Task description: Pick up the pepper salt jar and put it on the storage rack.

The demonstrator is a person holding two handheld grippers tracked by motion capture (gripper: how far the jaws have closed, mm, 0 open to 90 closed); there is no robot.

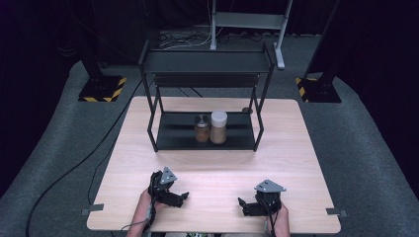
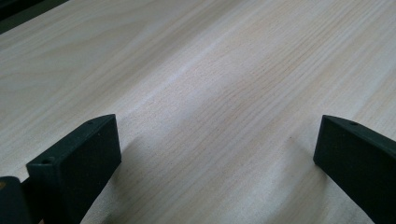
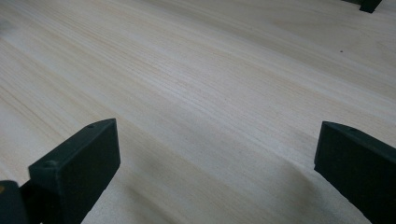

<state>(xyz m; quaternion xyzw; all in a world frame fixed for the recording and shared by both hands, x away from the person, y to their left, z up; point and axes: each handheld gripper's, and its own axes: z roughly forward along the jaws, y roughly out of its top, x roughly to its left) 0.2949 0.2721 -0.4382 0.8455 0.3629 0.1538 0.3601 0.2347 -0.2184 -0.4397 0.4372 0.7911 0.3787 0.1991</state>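
From the high view, a pale wooden table point(image 1: 212, 163) carries a black two-tier metal rack point(image 1: 206, 98) toward its far side. On the rack's lower shelf stand two jars side by side, just beside each other: a shorter jar with a metal lid point(image 1: 201, 128) on the left and a taller jar with a white lid point(image 1: 218, 127) on the right, both with brownish contents. A small round object point(image 1: 246, 110) lies on the table behind the rack's right legs; what it is cannot be told. Near the table's front edge, the left gripper point(image 1: 179, 199) and the right gripper point(image 1: 245, 206) rest low over the wood, well apart from each other and from the rack, each held by a hand coming in from below and pointing inward. In the left gripper view, the left gripper point(image 2: 217, 154) has its jaws spread wide with nothing but bare wood grain between them. In the right gripper view, the right gripper point(image 3: 217, 156) likewise has its jaws released and wide apart over bare tabletop, holding nothing.
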